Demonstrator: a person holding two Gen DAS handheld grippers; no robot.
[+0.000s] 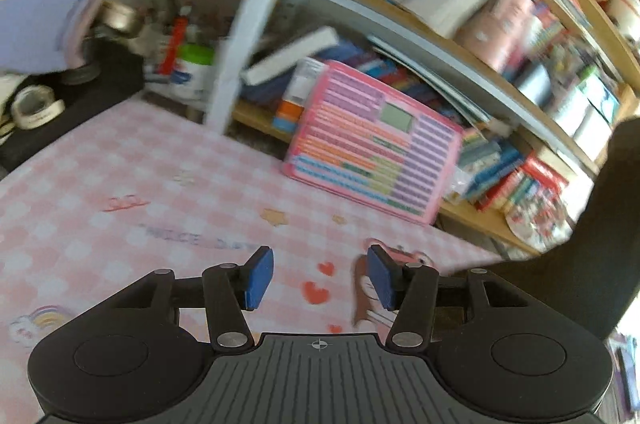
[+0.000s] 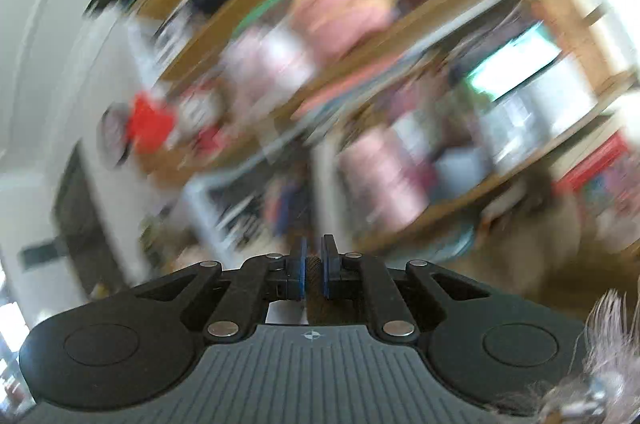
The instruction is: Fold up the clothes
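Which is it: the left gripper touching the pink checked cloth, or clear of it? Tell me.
Apart. In the left wrist view the left gripper has its blue pads spread open with nothing between them, and the pink checked cloth lies flat beyond and below them.

Tablecloth (image 1: 120, 164) is soft matt cotton-looking cloth, pink checks. Left gripper (image 1: 320, 278) is matt black plastic, ribbed grey deck, shiny metal pins, blue rubbery pads (image 1: 258, 276). Shelves (image 1: 472, 220) are bare wood, pink box (image 1: 372, 140) is glossy card.
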